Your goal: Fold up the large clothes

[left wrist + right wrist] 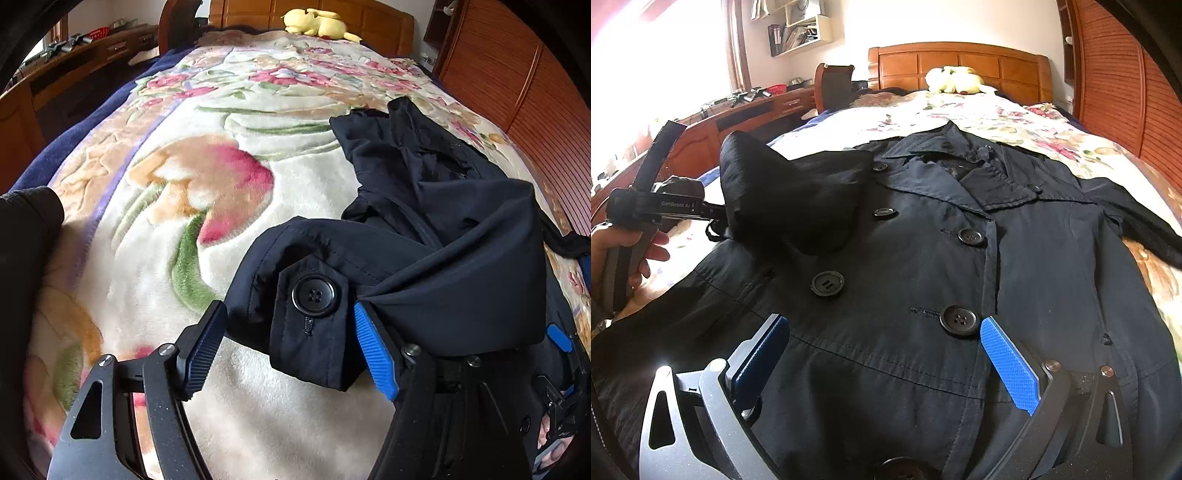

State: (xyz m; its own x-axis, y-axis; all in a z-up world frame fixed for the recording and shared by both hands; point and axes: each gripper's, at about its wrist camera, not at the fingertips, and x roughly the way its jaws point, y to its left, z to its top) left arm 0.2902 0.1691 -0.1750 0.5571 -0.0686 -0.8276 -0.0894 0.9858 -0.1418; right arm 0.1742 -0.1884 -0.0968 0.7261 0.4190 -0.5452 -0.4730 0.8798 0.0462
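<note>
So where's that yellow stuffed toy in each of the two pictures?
Left wrist view: the yellow stuffed toy lies at the top edge, right of centre, at the far end of the bed.
Right wrist view: it sits in the upper middle, above the dark coat.
Shared landmark: the wooden headboard right behind the toy in both.

Black left claw [290, 334], blue ribbed pads [375, 354], silver screws.

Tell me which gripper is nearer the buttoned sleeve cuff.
Left. The left gripper has the sleeve cuff between its open fingers; the right gripper hovers open over the coat front.
</note>
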